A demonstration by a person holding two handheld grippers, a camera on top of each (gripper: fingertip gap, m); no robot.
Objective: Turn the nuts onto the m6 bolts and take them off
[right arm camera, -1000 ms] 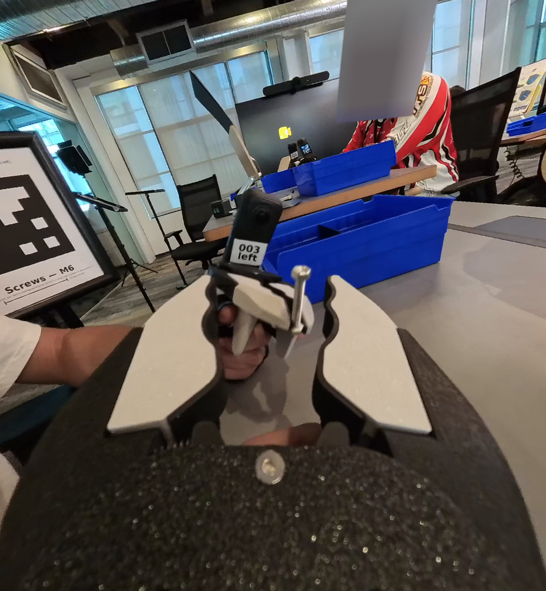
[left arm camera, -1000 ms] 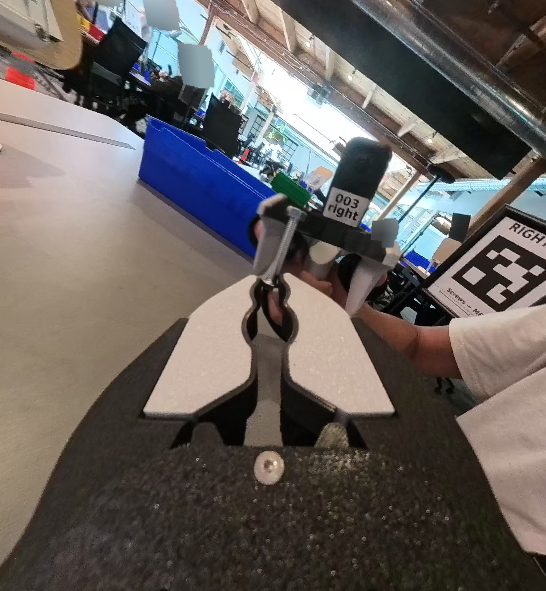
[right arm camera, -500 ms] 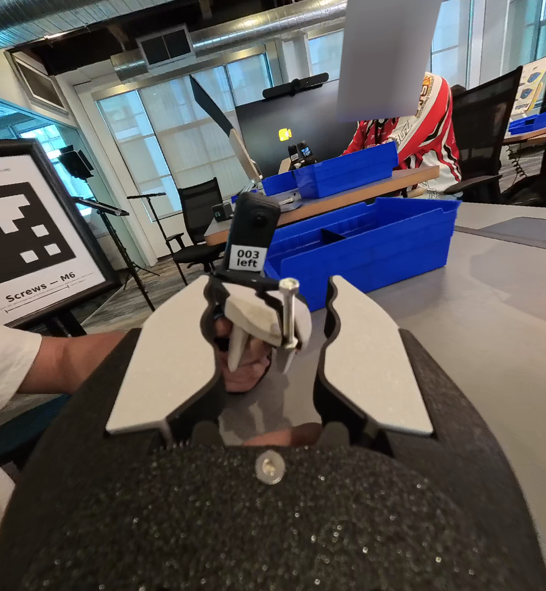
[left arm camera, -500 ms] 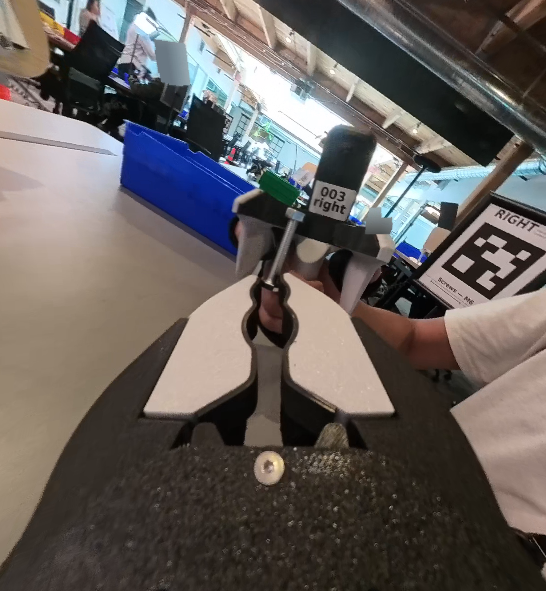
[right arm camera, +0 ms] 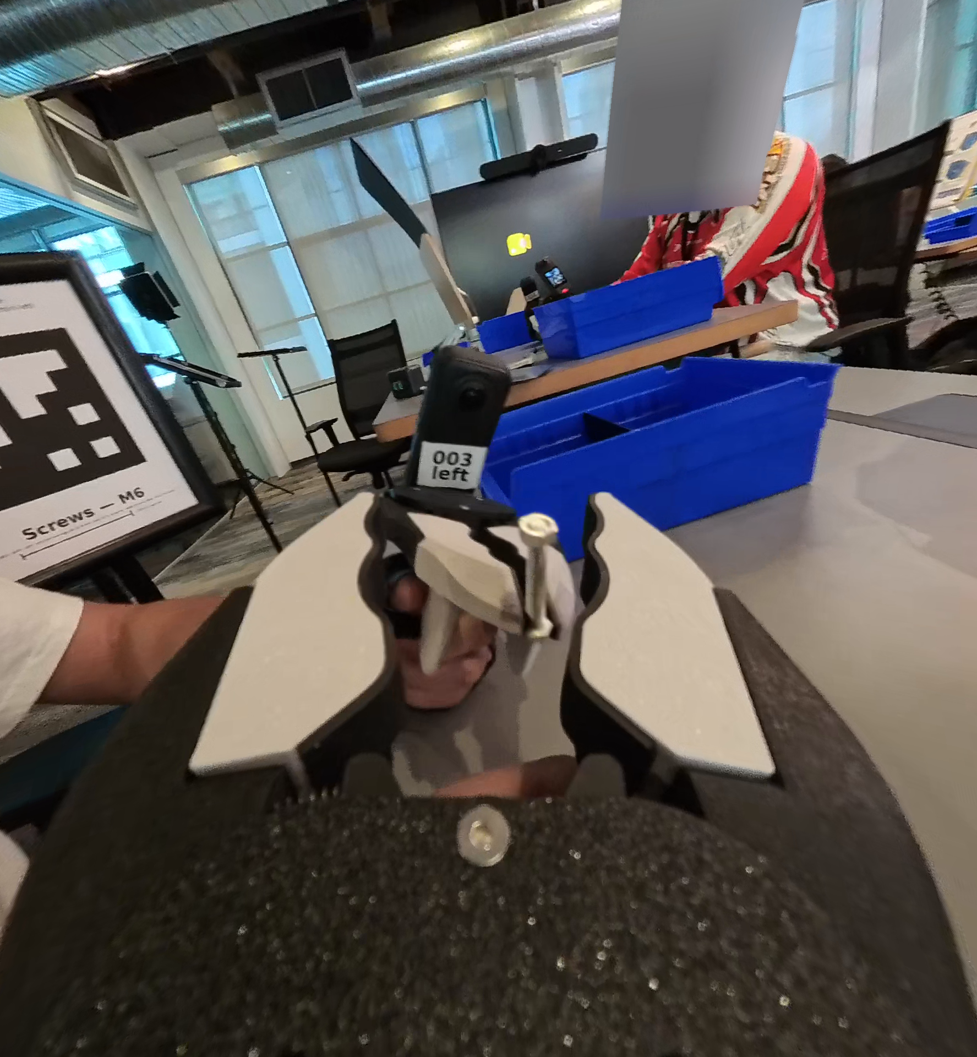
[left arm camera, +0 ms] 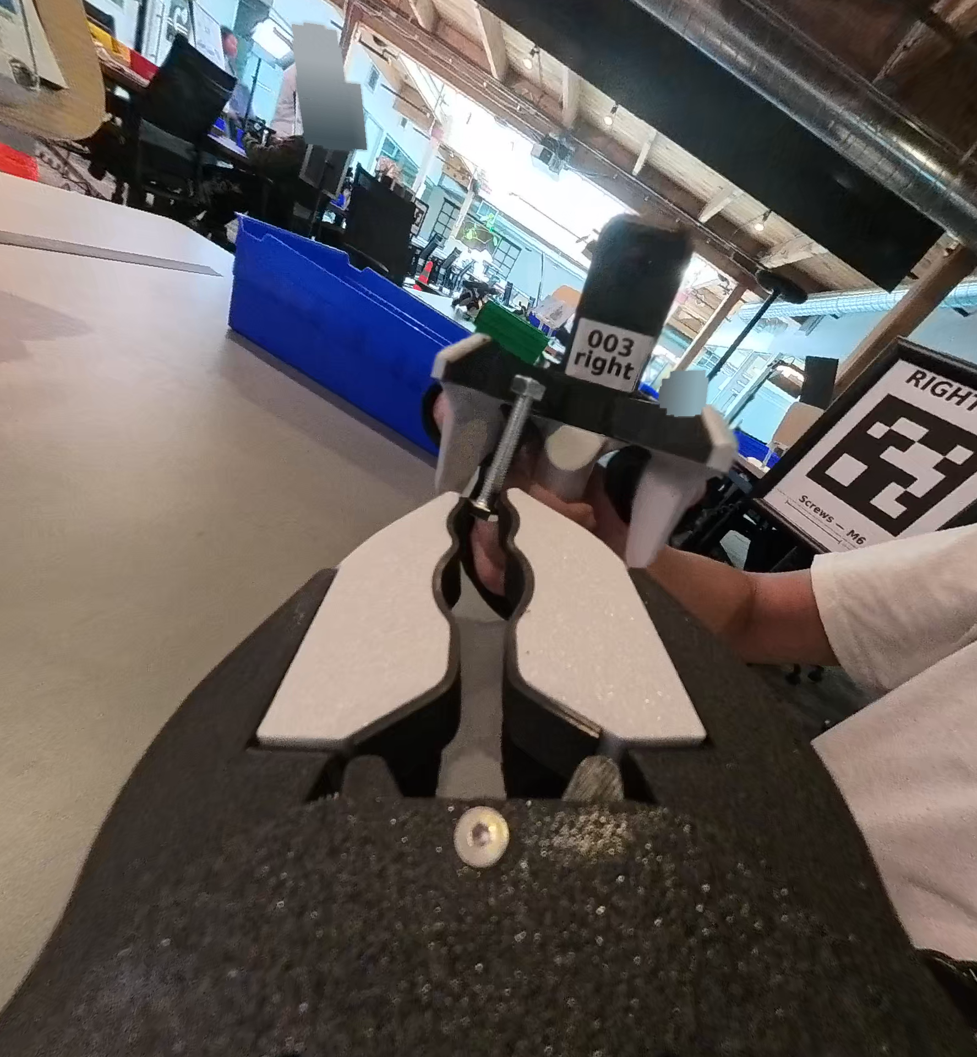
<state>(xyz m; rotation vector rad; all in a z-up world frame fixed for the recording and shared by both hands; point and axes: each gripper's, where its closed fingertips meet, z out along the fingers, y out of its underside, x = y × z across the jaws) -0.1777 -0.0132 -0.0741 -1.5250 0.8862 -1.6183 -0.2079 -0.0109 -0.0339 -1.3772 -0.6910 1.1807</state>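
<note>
- Bolt: silver, threaded, pinched near its lower end at the tips of the left gripper; rises tilted toward the right gripper, hex head uppermost, in front of that gripper's black body.
- Nut: small, silver, low on the thread, right at the pinching tips.
- Left of the left gripper: grey table, stretching away.
- Ahead and left of its tips: blue bin on the table, well apart from the bolt.
- Left gripper: white fingers pressed close together on the bolt, only a narrow slot between them.
- Ahead and right of it: right gripper, held in a hand, fingers spread wide, pads touching nothing.
- Farther right: framed sign with a black-and-white pattern, then a white sleeve.
- From the right gripper itself: sign off to the left, left gripper seen between the spread fingers with the bolt upright at its tips, divided blue bin ahead and right on the table.
- Bolt clear of both right pads, nearer the right-hand one.
</note>
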